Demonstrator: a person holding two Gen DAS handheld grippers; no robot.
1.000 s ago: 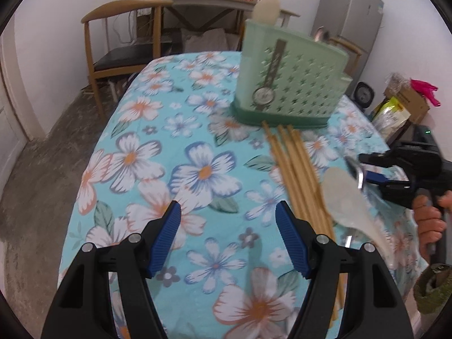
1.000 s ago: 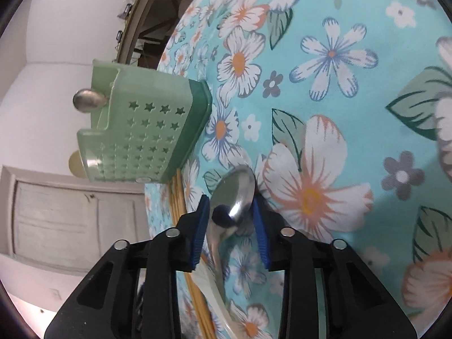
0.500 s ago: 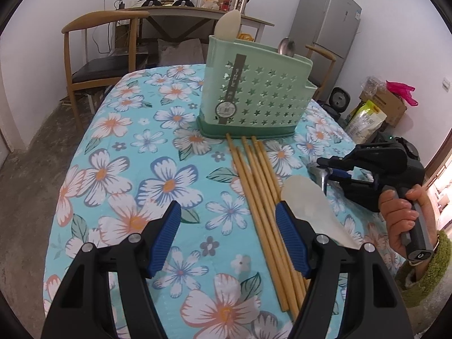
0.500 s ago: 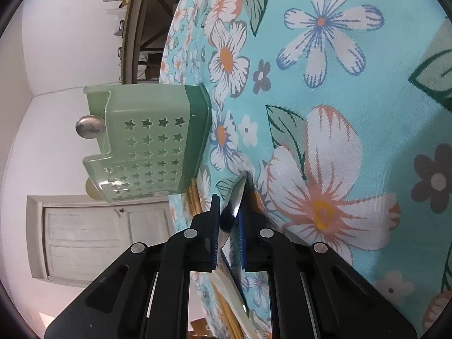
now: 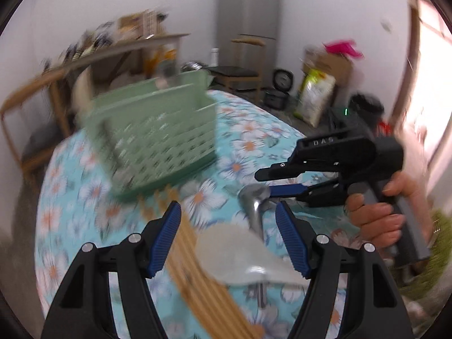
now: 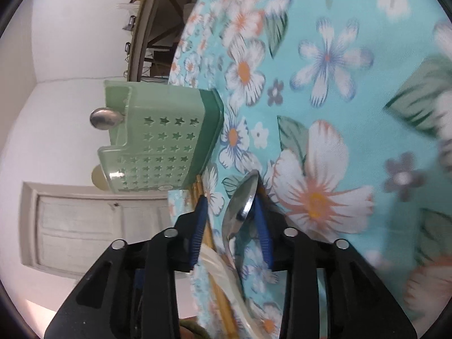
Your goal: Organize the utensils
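A metal spoon [image 6: 243,197] lies on the flowered tablecloth [image 6: 339,70], its bowl between the fingers of my right gripper [image 6: 229,199]. Those jaws are opening: the bowl leans by the right pad and the left pad stands apart from it. In the blurred left wrist view, my left gripper [image 5: 227,214] is open above a white rice paddle [image 5: 240,251] and the spoon [image 5: 254,203], touching neither. Wooden chopsticks [image 5: 197,276] lie beside the paddle. The right gripper [image 5: 265,183], held by a hand [image 5: 375,220], comes in from the right. The green star-holed holder [image 5: 158,141] stands behind.
The holder [image 6: 158,141] has another metal spoon [image 6: 103,118] standing in it. Off the table's far side are a wooden chair [image 5: 243,76], a grey fridge [image 5: 248,14], a cluttered wooden table [image 5: 113,48] and boxes and bags [image 5: 316,93]. A white door [image 6: 84,226] is behind.
My left gripper swung right and rolled, so the paddle and spoon now sit between its open fingers. My right gripper pinched the spoon's bowl half a second ago and has since spread wider.
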